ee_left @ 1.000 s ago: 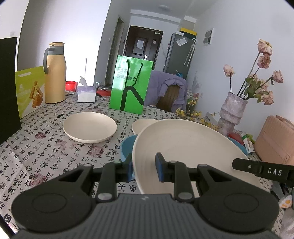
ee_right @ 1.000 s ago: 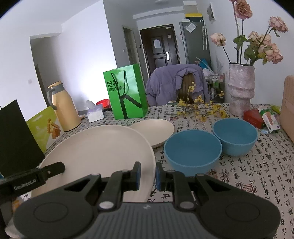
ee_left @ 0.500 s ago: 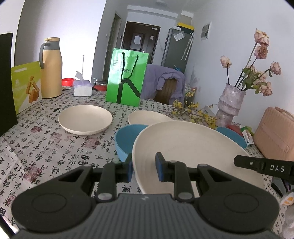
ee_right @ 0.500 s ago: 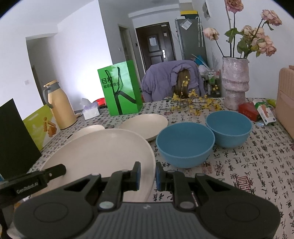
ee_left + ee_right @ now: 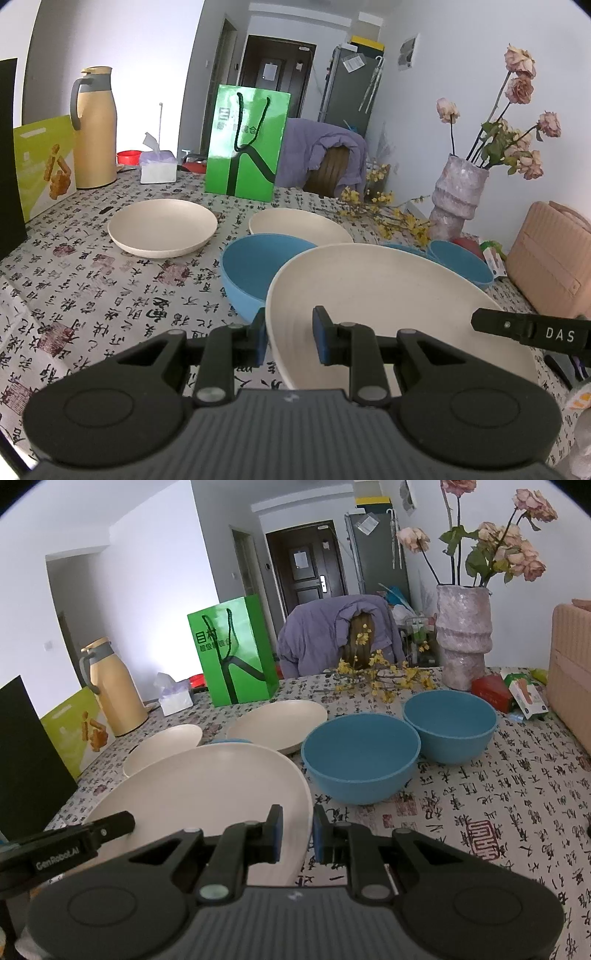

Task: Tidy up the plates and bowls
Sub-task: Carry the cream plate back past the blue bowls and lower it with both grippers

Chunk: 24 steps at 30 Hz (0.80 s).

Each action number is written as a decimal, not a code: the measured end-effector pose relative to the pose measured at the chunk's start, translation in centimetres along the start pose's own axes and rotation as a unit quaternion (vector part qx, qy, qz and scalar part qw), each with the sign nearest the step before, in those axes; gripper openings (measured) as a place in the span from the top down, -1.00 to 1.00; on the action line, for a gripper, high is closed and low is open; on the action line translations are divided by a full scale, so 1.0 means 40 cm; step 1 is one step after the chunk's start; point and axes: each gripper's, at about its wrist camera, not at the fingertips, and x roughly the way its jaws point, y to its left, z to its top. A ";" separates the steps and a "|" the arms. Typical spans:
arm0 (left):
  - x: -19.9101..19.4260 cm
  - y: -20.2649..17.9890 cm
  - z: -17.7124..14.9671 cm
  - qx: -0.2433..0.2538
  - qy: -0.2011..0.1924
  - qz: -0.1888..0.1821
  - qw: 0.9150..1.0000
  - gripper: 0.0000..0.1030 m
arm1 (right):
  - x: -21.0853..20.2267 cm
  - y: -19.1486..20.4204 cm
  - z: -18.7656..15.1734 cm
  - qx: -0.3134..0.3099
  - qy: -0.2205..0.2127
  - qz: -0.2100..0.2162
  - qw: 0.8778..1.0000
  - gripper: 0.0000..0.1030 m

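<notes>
Cream-coloured large plate [image 5: 388,295] sits raised over the printed tablecloth [image 5: 92,295], gripped at both edges: your left gripper [image 5: 289,334] pinches its left rim, your right gripper [image 5: 297,832] its right rim. Two blue bowls [image 5: 360,762] stand just beside it; two smaller cream plates [image 5: 162,227] lie beyond.

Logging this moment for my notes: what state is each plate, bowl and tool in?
Large cream plate: held by both tools, off the table.
Left tool: shut on its rim.
Right tool: shut on its rim.
Two smaller plates: empty, apart.
Blue bowls: upright, empty.
</notes>
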 end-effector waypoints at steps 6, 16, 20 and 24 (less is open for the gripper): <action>0.007 -0.009 -0.012 0.004 0.004 -0.001 1.000 0.52 | 0.001 -0.012 -0.012 0.004 0.003 -0.002 1.000 0.69; 0.019 -0.018 -0.035 0.006 0.013 -0.005 1.000 0.52 | 0.003 -0.031 -0.035 0.012 0.008 -0.004 1.000 0.69; 0.023 -0.021 -0.042 0.009 0.016 -0.006 1.000 0.52 | 0.005 -0.037 -0.044 0.014 0.011 -0.006 1.000 0.69; 0.027 -0.025 -0.052 0.010 0.022 -0.008 1.000 0.52 | 0.008 -0.045 -0.053 0.017 0.014 -0.007 1.000 0.69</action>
